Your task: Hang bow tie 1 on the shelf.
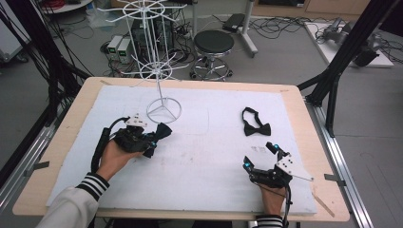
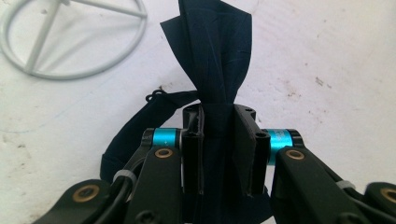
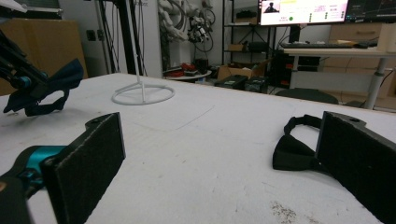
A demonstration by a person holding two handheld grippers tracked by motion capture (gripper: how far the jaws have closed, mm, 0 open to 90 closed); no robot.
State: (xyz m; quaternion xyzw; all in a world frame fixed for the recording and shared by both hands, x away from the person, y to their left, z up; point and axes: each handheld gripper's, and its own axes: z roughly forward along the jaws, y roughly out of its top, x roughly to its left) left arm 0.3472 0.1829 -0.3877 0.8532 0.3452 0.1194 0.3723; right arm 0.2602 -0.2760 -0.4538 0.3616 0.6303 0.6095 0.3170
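My left gripper (image 1: 153, 139) is shut on a dark navy bow tie (image 1: 163, 131), held a little above the white mat near the stand's base. In the left gripper view the pads clamp the navy bow tie (image 2: 217, 56) at its knot, one wing fanning out past the left gripper (image 2: 218, 116) and the strap hanging to the left. A second, black bow tie (image 1: 255, 124) lies flat on the mat at the right. My right gripper (image 1: 259, 155) rests near the front edge, open and holding nothing, with the black bow tie (image 3: 294, 149) just beyond my right gripper (image 3: 224, 158).
A tall white wire stand (image 1: 164, 110) with ringed arms rises from a round base at the back left of the mat (image 1: 214, 156). The wooden table edge (image 1: 304, 118) frames the mat. A black stool (image 1: 214, 45) and cables sit on the floor behind.
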